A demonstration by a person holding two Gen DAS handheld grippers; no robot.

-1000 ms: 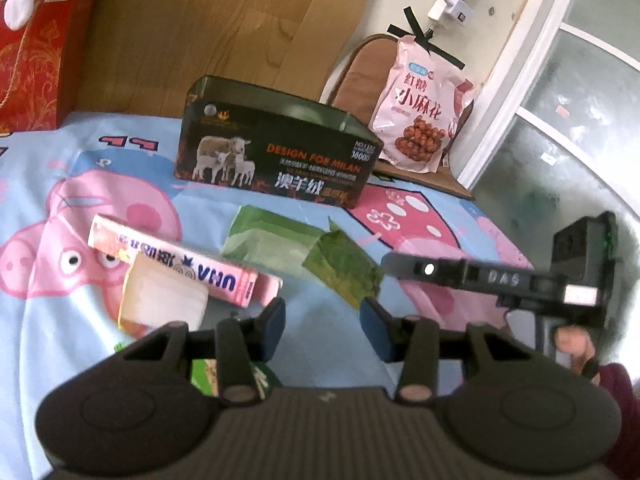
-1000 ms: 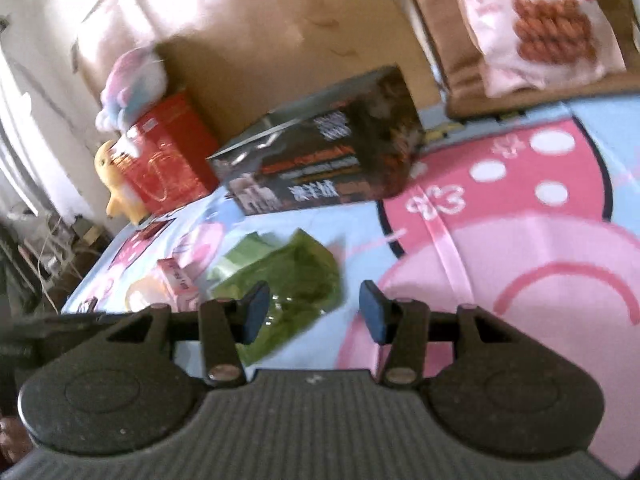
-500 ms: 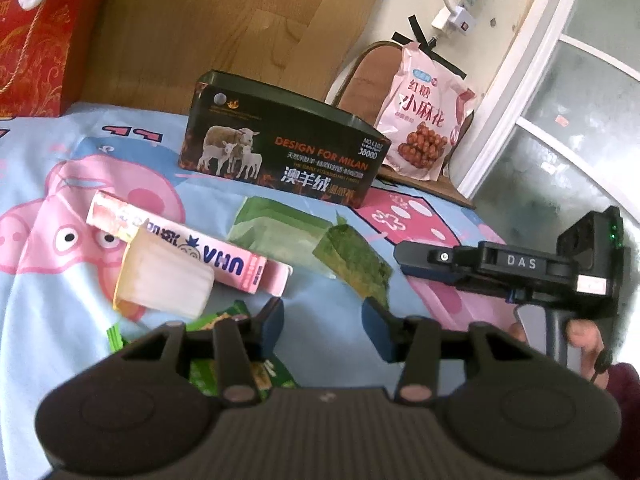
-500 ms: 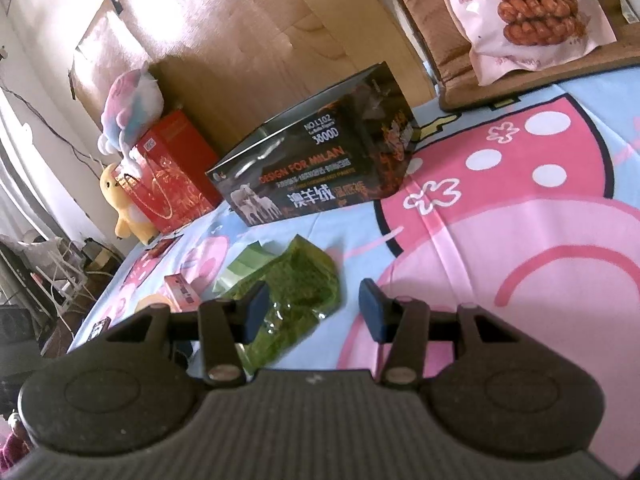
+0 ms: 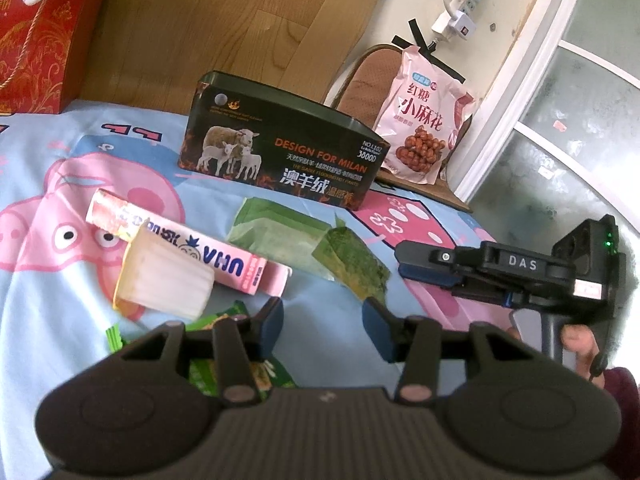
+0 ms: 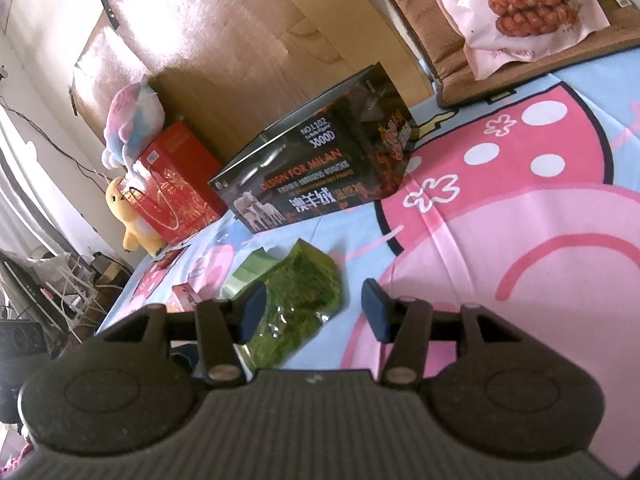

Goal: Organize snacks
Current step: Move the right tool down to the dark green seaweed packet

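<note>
The left tool point(image 5: 322, 326) is held apart and empty above the pig-print sheet point(image 5: 52, 312). The right tool point(image 6: 310, 310), jaws just widened, grips nothing; the green seaweed packet point(image 6: 298, 300) lies below, apparently untouched, near the dark tin point(image 6: 316, 180).

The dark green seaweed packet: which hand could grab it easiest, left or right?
Probably the right. The right gripper is open with the dark green seaweed packet lying just ahead, partly between its fingers. The left gripper, also open and empty, sits farther back from it.
</note>
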